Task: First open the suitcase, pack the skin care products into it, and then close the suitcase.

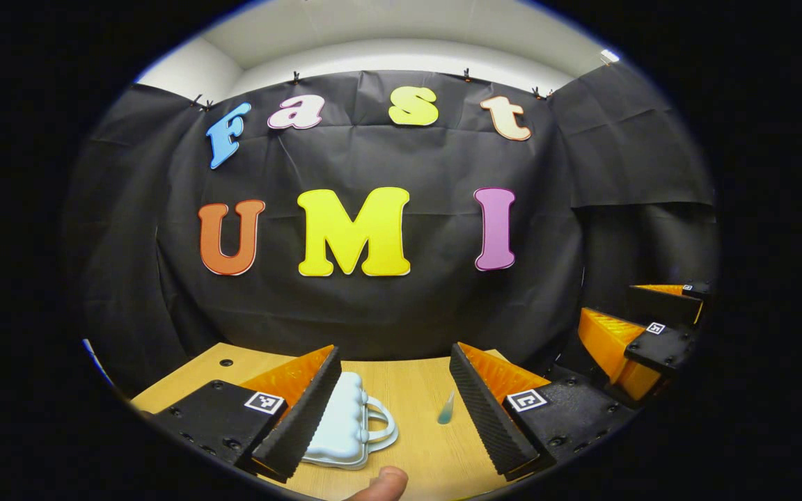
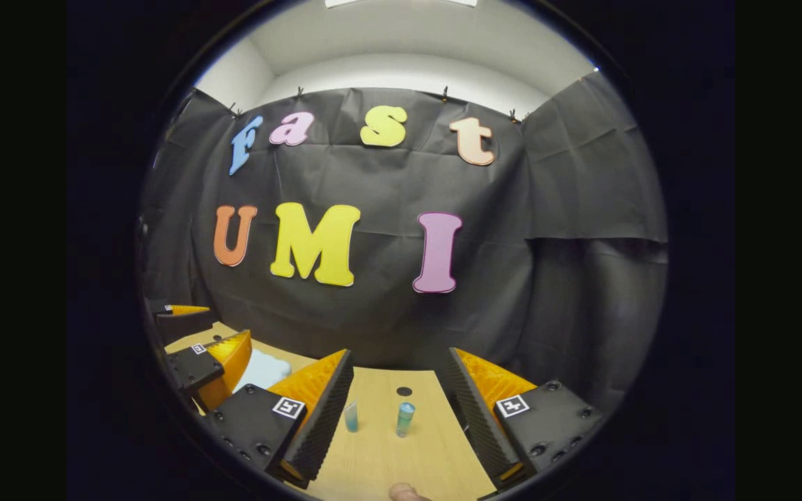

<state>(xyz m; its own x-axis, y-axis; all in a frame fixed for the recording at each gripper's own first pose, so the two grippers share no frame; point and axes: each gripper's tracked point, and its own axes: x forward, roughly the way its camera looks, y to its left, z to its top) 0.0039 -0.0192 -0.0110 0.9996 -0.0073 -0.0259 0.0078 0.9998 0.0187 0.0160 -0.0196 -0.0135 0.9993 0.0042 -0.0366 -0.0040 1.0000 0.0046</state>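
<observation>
My left claw [image 1: 395, 400] had two wedge-shaped fingers [image 1: 301, 410] w/ ribbed gripping faces, each bolted to a black mount carrying a small square b/w marker [image 1: 264, 402] & several round screw heads. Same build on my right claw [image 2: 401, 407]: ribbed wedge fingers [image 2: 319, 412], black textured mounts, square marker [image 2: 512, 406] on each, screws near the edges. A bare fingertip [image 1: 386, 483] poked in at the bottom of the left gripper view.
</observation>
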